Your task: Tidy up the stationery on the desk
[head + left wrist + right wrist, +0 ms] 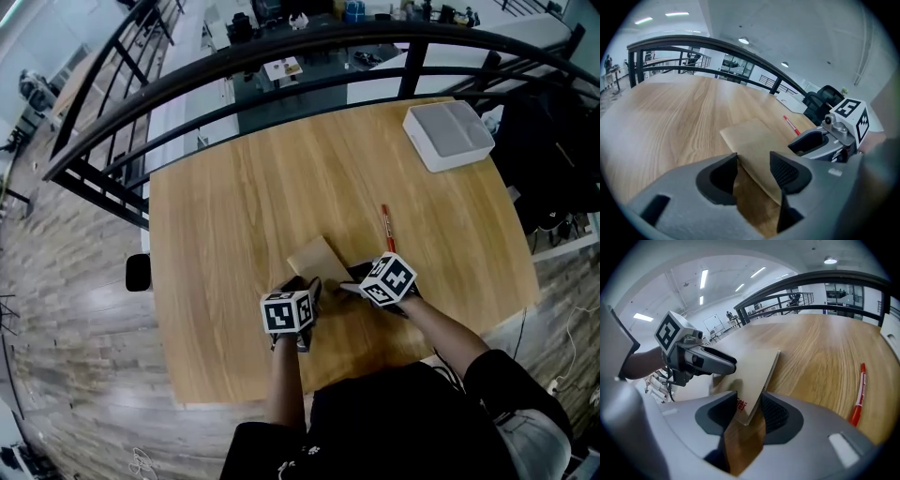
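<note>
The brown notebook lies low in the middle of the table in the head view, just in front of the two tools, with its far corner pointing toward the upper left. In the right gripper view it sits tilted, one long edge raised so that its thickness shows, with a shadow on the wood beneath it. A little red print marks the cover near the corner.

The right tool is clamped on that near corner. One pad lies against the printed cover and the other against the raised edge. The left tool has its jaws wide apart, with another corner of the notebook slanting through the gap. The pad at the left of that view touches the cover's edge, while the sheet passes under the other pad without being squeezed. Each tool appears in the other's view, close beside the notebook.

A red pen lies on the wood just to the upper right of the notebook, apart from it and pointing away from the person. A white box sits near the table's upper-right corner, well apart from both. A dark curved railing arcs beyond the table's far edge, and grey plank floor fills the left of the frame.
</note>
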